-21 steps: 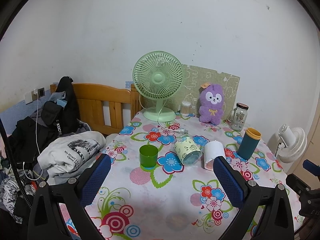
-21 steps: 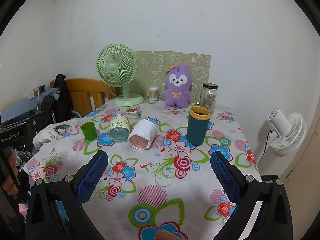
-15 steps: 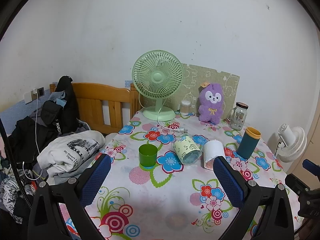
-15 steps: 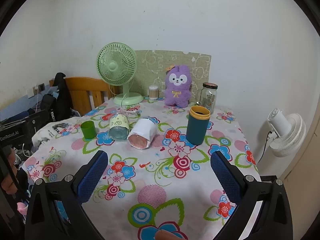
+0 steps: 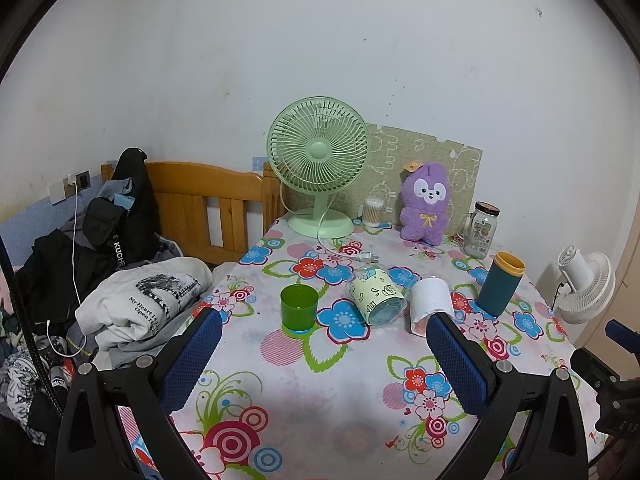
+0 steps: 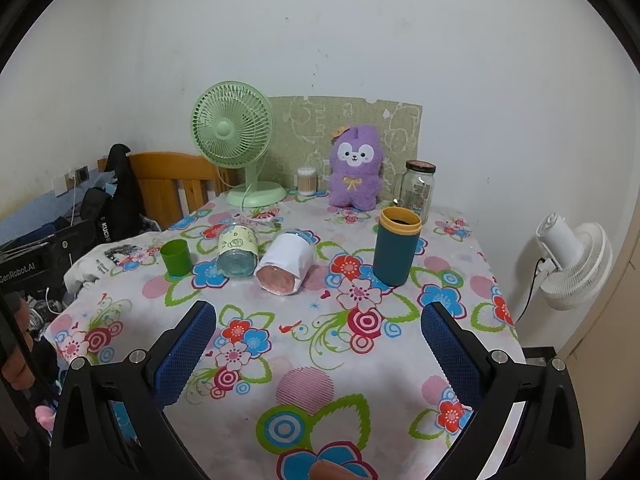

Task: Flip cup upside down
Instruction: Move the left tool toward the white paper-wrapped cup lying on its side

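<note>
Both grippers wide open and holding nothing, left gripper and right gripper hanging above the near end of the flowery tablecloth. Four cups mid-table: green cup upright, patterned glass cup and white cup lying on their sides just beside each other, maybe touching, teal tumbler upright farther right. Mint fan and purple plush at the back.

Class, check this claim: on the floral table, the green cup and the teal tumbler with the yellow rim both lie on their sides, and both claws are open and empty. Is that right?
Not quite. The green cup and the teal tumbler both stand upright, mouths up, as the right wrist view shows; the two cups lying on their sides are between them. The rest holds: the left claw and the right claw are open and empty.
</note>
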Tool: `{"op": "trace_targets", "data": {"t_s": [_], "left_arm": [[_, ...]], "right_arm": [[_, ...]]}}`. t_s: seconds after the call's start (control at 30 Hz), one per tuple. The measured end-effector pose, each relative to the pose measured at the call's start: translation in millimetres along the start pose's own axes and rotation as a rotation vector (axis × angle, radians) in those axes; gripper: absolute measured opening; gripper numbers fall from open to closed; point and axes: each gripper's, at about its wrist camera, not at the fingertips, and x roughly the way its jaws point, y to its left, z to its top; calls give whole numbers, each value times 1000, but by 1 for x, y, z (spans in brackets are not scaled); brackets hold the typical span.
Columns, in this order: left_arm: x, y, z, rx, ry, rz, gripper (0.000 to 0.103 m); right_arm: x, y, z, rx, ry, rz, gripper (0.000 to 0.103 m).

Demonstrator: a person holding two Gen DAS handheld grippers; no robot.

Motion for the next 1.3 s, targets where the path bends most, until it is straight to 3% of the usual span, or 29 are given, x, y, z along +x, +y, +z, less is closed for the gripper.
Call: {"op": "trace_targets", "data": {"t_s": [0.5, 1.3], "left_arm": [[21, 2, -3, -2, 50, 3, 103], [119, -4, 10, 51, 214, -19, 103]], "right_arm": [[30, -2, 4, 30, 85, 20, 103], [143, 21, 31, 1, 264, 77, 103]]}}
